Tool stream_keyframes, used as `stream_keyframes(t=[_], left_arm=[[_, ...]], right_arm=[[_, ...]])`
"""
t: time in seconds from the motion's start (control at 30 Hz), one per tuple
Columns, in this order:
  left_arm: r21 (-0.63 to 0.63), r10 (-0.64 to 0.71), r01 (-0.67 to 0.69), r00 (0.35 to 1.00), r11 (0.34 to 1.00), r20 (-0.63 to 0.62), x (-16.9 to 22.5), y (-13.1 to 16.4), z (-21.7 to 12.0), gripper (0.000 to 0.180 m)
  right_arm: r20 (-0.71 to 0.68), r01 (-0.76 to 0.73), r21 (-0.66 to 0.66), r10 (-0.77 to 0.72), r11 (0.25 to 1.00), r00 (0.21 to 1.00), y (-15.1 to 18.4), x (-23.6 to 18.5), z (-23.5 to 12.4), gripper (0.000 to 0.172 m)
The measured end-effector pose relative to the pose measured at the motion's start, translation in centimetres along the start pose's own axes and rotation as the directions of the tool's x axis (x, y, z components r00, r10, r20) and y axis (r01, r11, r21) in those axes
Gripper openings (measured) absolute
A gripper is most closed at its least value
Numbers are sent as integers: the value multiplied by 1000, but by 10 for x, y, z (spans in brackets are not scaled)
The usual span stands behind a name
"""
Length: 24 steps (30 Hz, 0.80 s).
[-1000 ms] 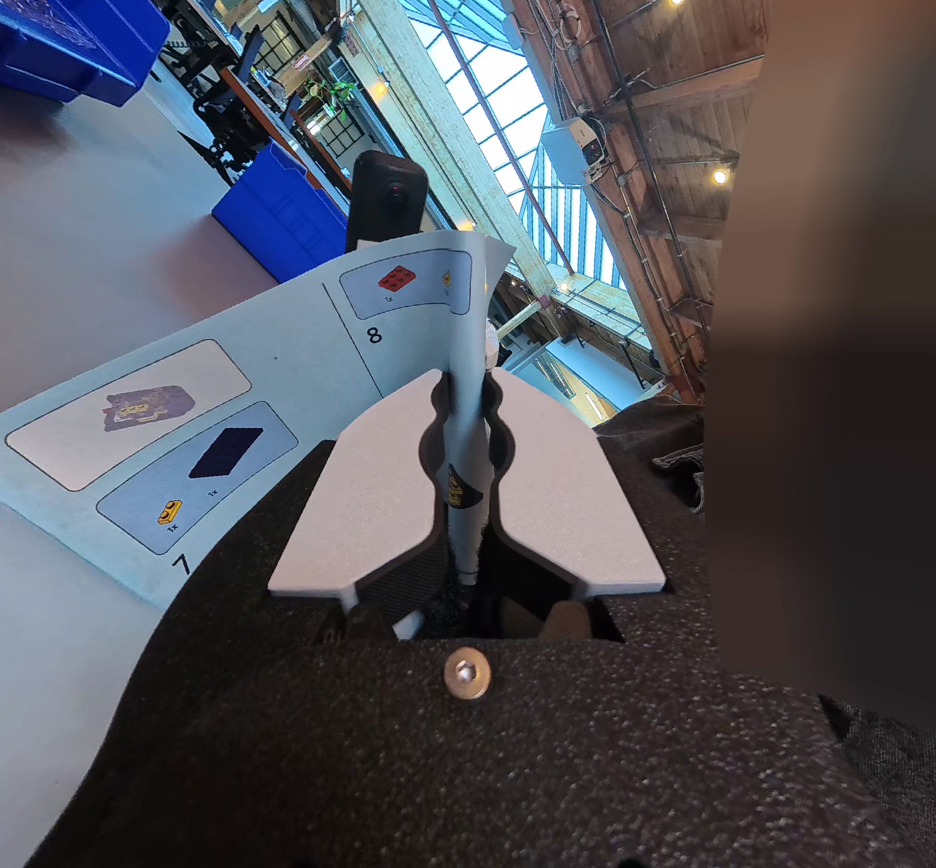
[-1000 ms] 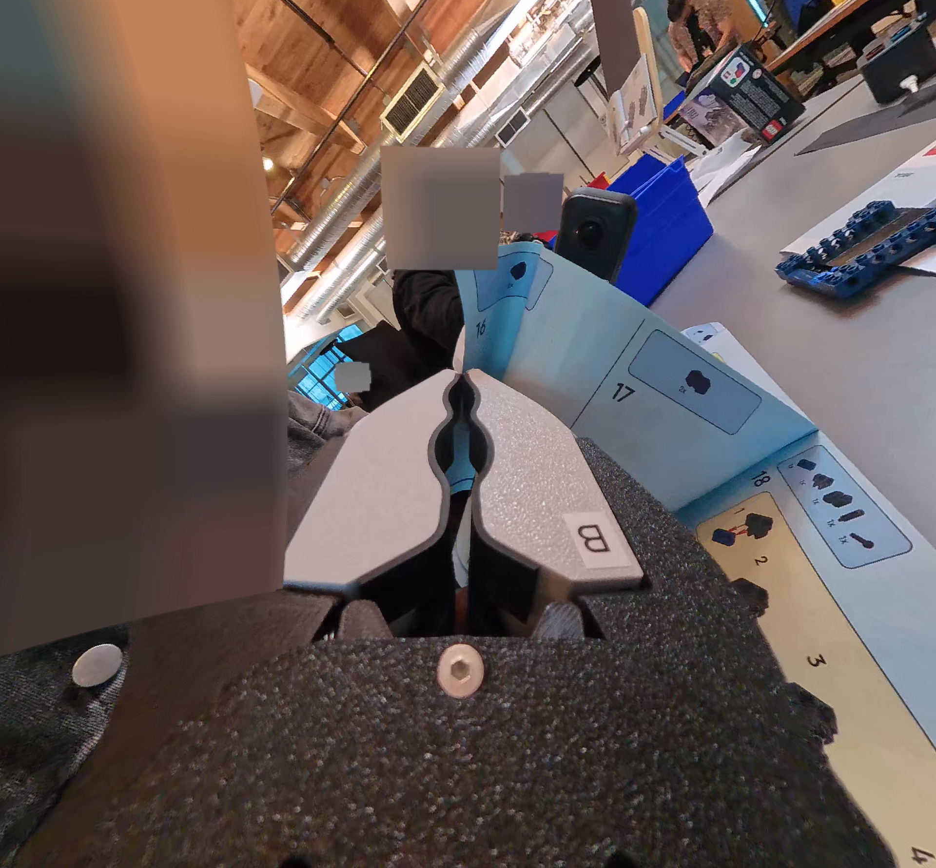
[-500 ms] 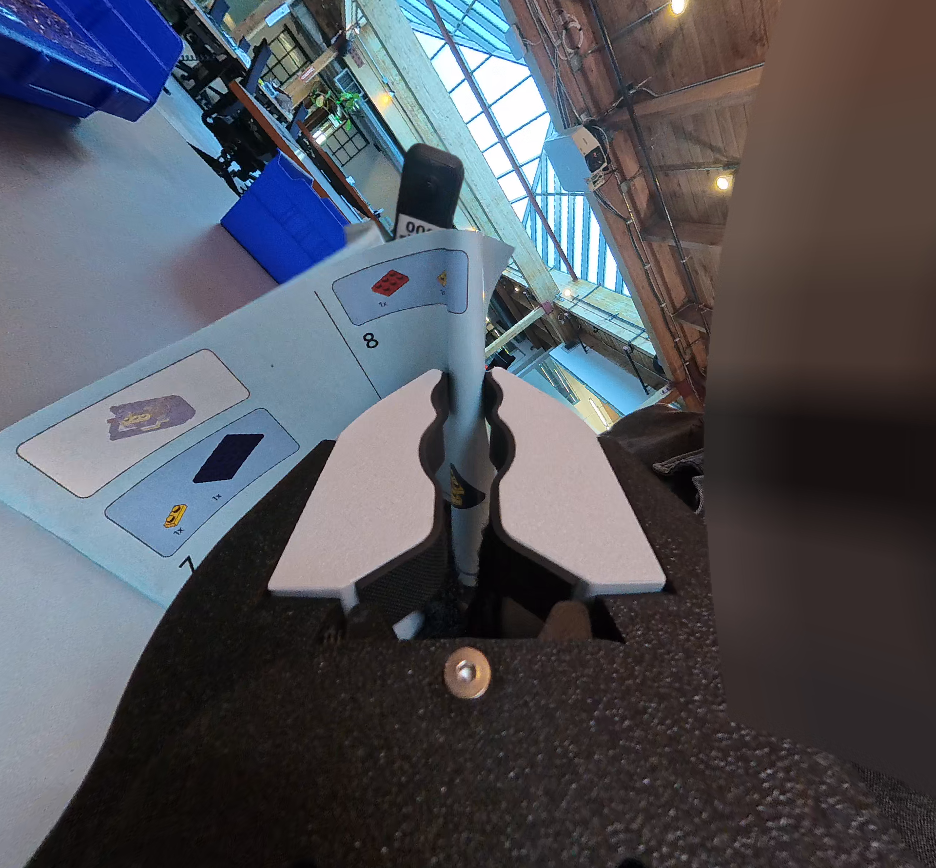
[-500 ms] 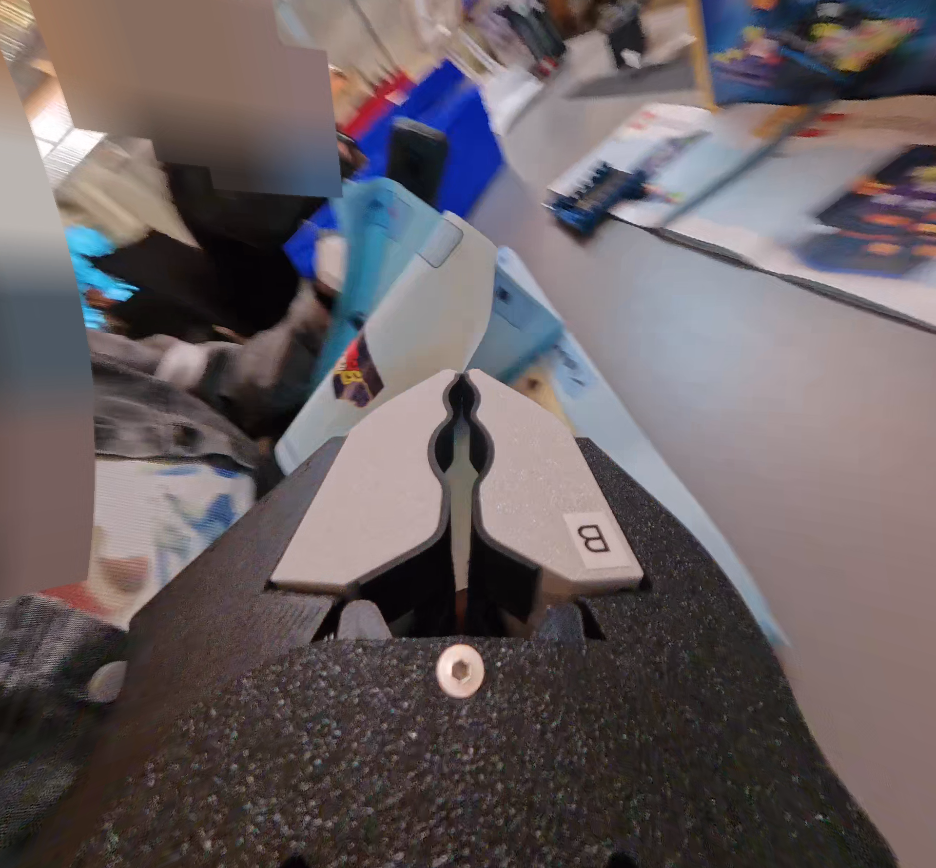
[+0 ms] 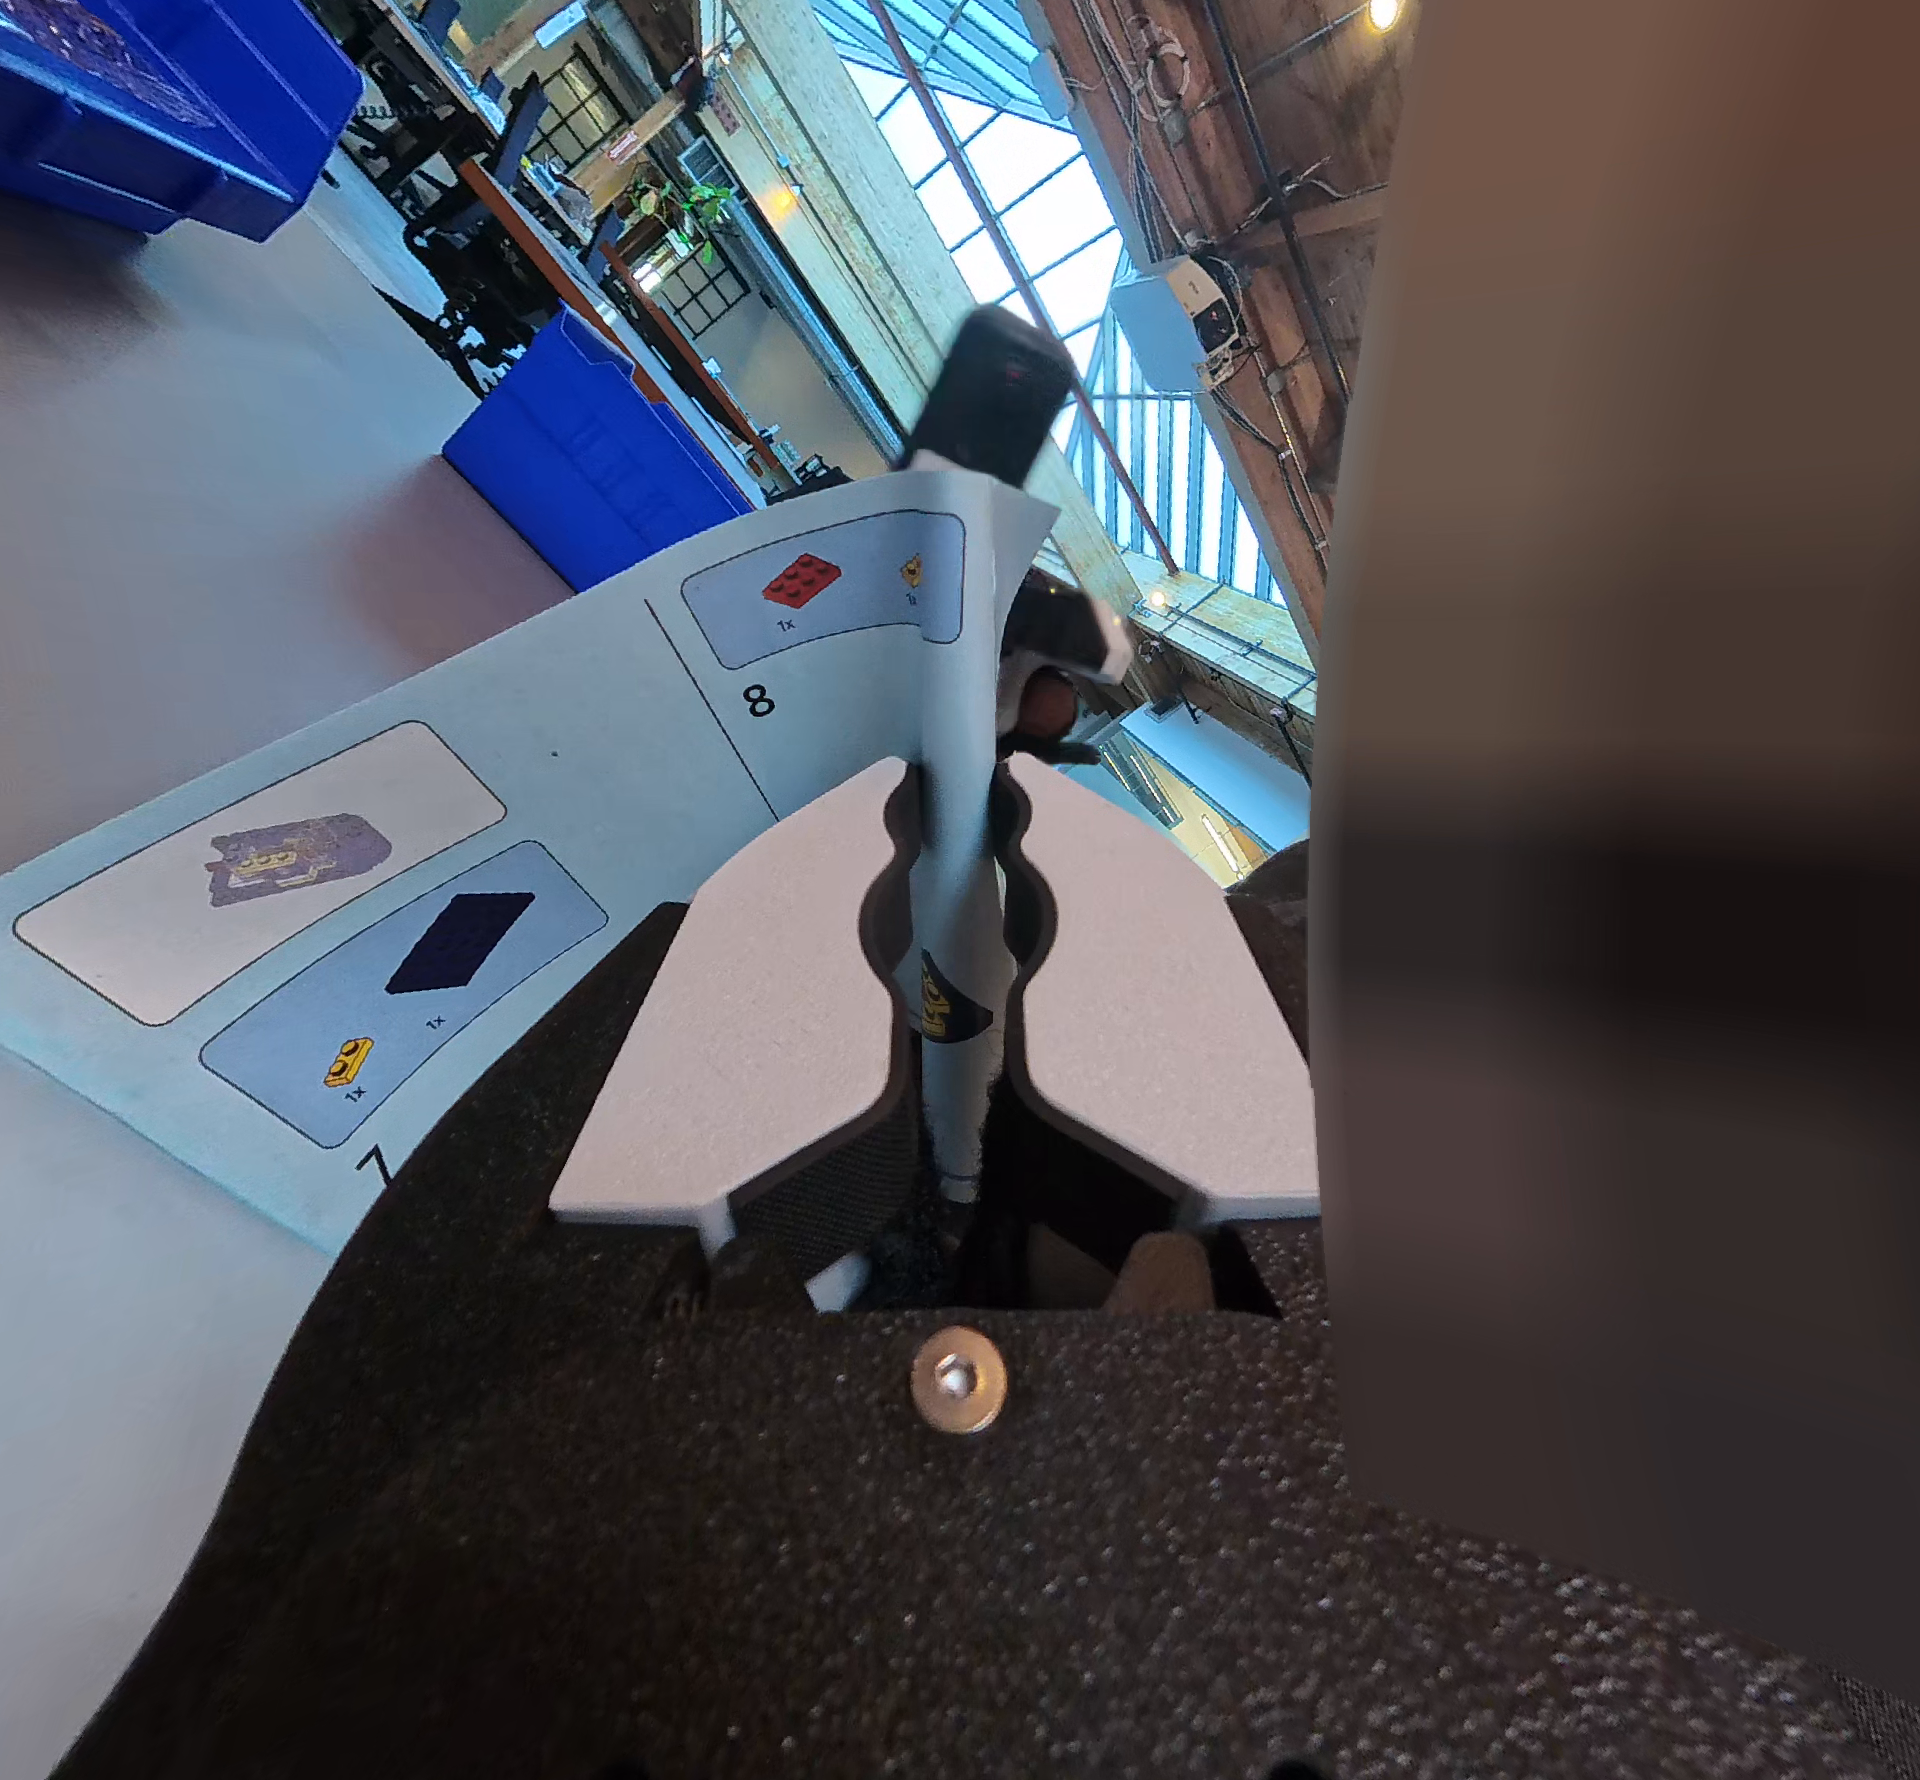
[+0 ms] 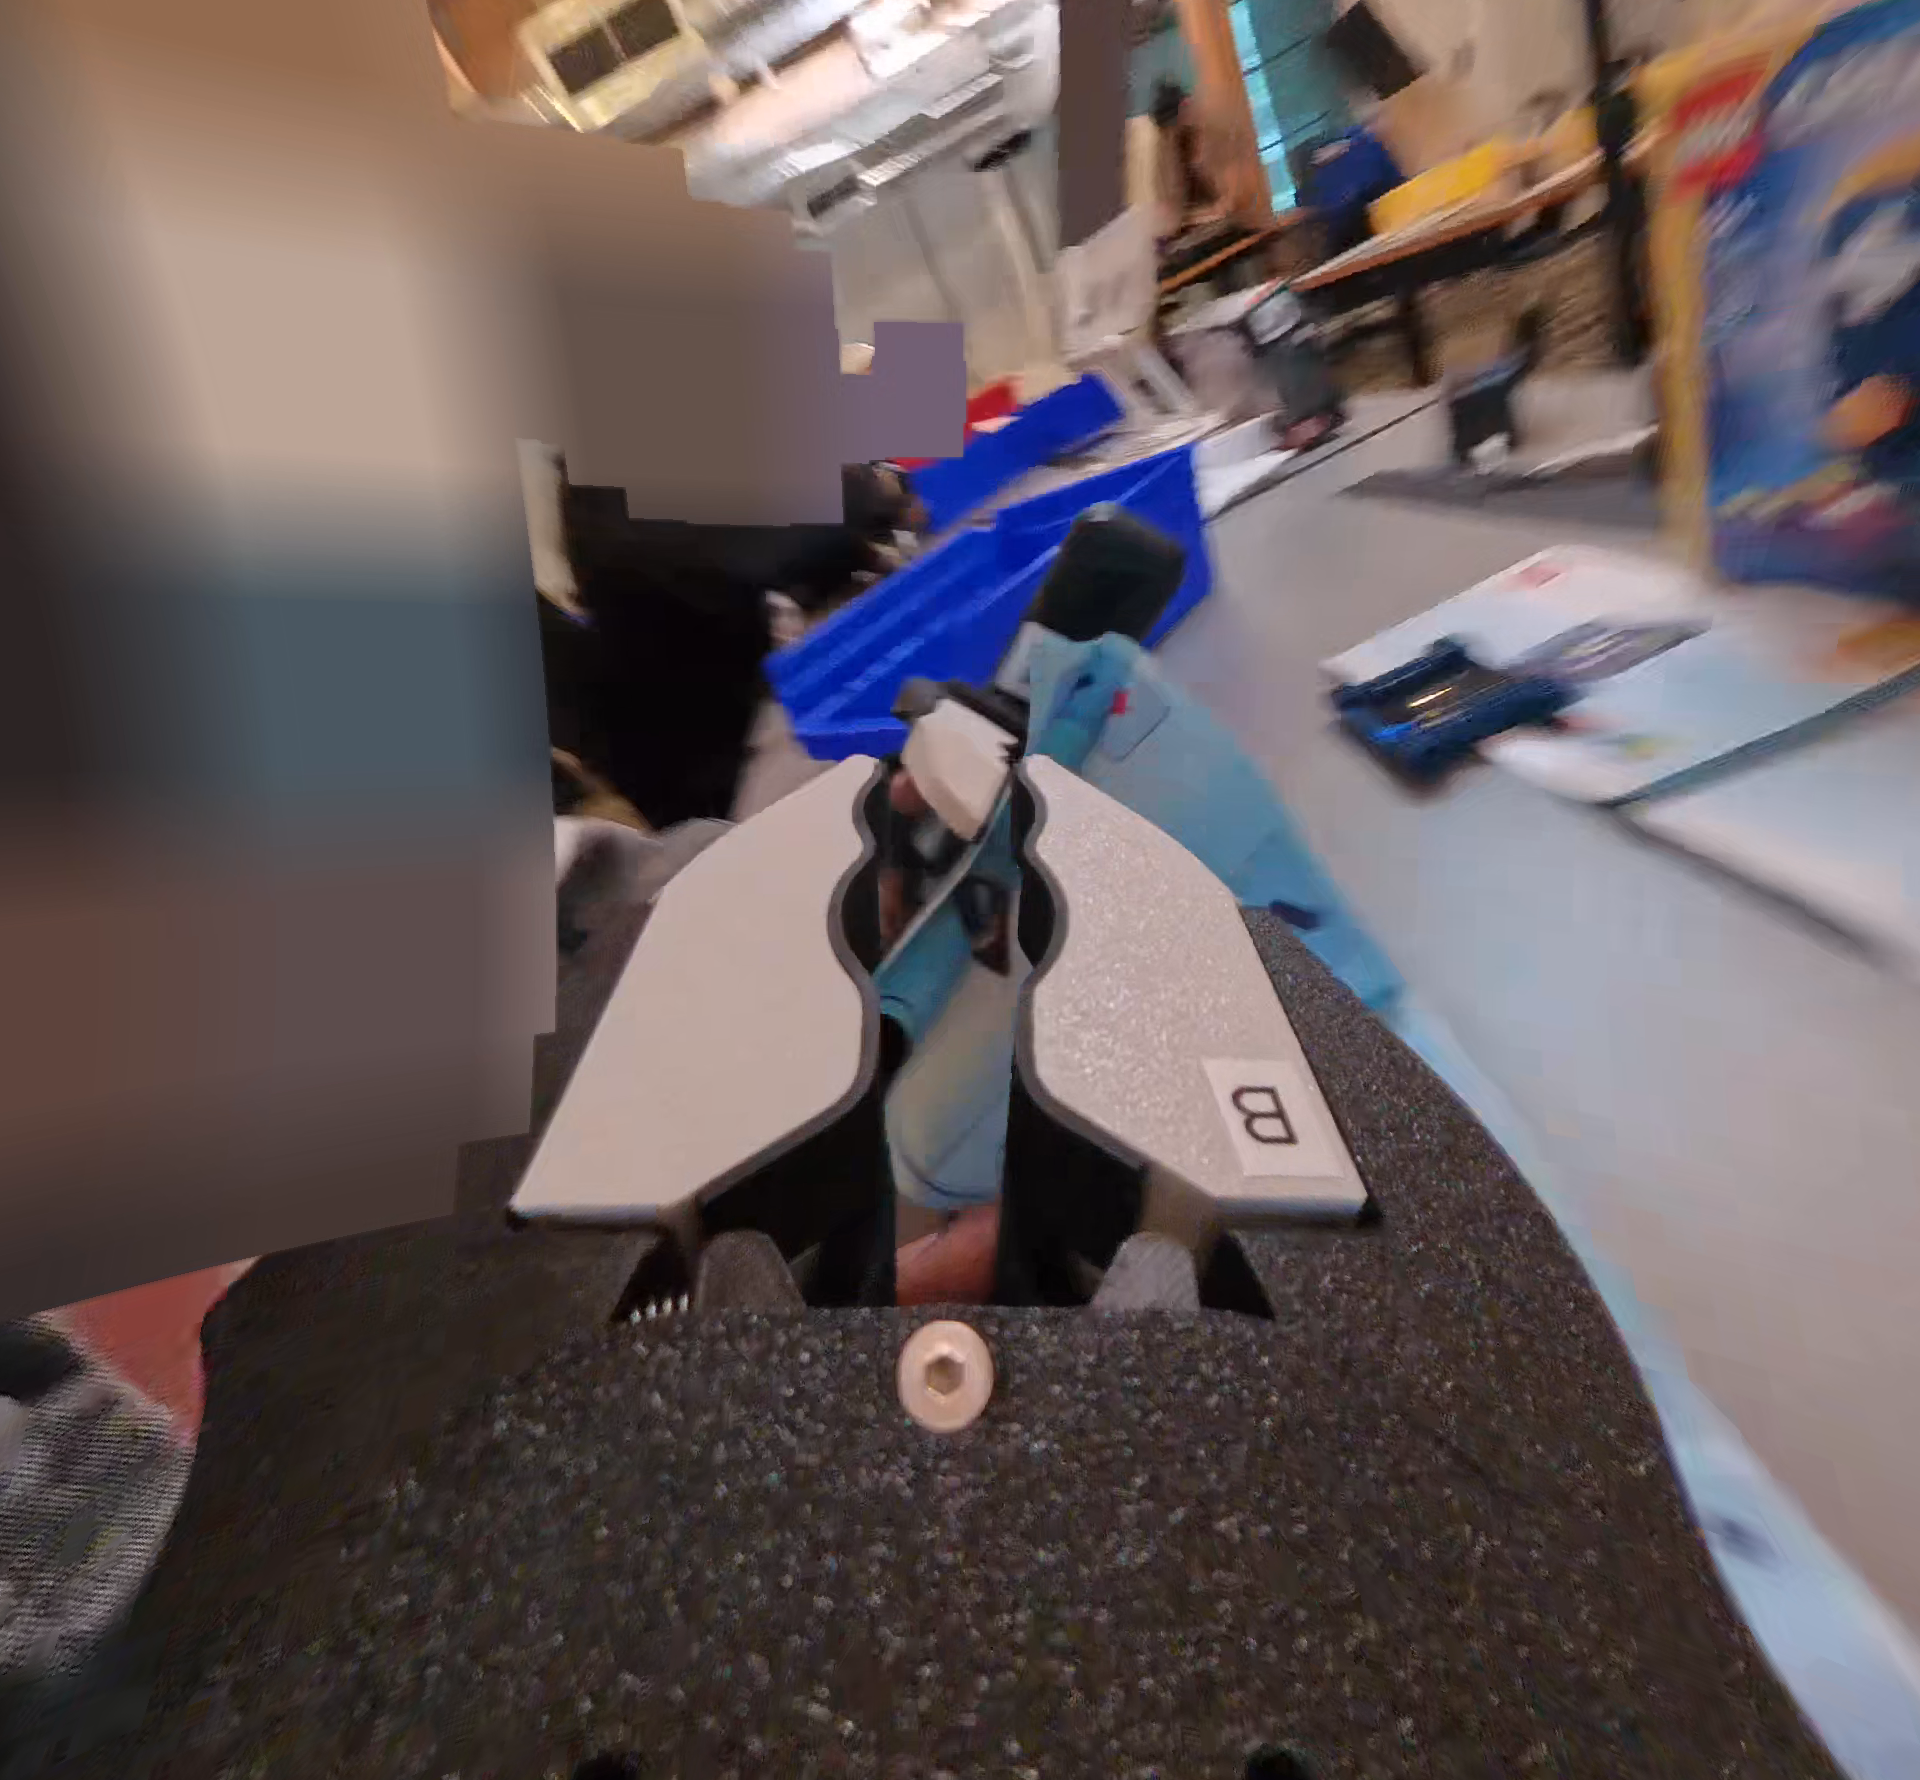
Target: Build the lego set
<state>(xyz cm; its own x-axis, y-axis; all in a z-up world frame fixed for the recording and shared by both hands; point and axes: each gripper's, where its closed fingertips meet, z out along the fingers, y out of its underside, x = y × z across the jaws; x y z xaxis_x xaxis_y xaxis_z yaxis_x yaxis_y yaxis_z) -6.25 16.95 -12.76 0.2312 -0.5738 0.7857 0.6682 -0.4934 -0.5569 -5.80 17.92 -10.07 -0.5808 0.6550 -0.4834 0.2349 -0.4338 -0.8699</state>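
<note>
Paper's the limiting factor: thin, glossy pages that tear at the fold if you load them sideways.

Left gripper (image 5: 956, 795): pinching a curled bunch of pages from the pale-blue instruction booklet (image 5: 540, 774). The bunch runs up between both fingers and out past the tips. The open page bows away to the left and comes down to the grey table (image 5: 208, 504), so part of the booklet hangs off this pinch.

Right gripper (image 6: 945, 795): jaws spread. A pale-blue sheet crosses the gap at a slant, with dark space showing on both sides, so I read it as not clamped. That view is motion-blurred, so treat contact there as uncertain. It sits nose to nose with the left gripper, whose white fingertip shows just past its own tips.

My read on doing this well:
- Don't loosen the left pinch, since it's the only grip on the paper.
- Move the right gripper along the sheet, not across it. A sideways drag creases or rips.
- Slow the right hand. The blur says it's too fast for work this close.
- Watch for tip-to-tip collision, because there's almost no room between the two.

Blue bin (image 5: 582, 463) and blue studded plate (image 6: 1444, 702) sit well apart from both grippers.
</note>
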Motion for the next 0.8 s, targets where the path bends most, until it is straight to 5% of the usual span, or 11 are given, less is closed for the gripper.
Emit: stream_keyframes(t=[0.2,0.8], left_arm=[[-6,1,-1,1000,1000,-2,1,1,1,12],[-13,8,-8,1000,1000,2,1,2,2,12]], right_arm=[[67,-146,4,145,989,987,17,8,8,11],[99,-144,-29,147,989,984,24,3,10,0]])
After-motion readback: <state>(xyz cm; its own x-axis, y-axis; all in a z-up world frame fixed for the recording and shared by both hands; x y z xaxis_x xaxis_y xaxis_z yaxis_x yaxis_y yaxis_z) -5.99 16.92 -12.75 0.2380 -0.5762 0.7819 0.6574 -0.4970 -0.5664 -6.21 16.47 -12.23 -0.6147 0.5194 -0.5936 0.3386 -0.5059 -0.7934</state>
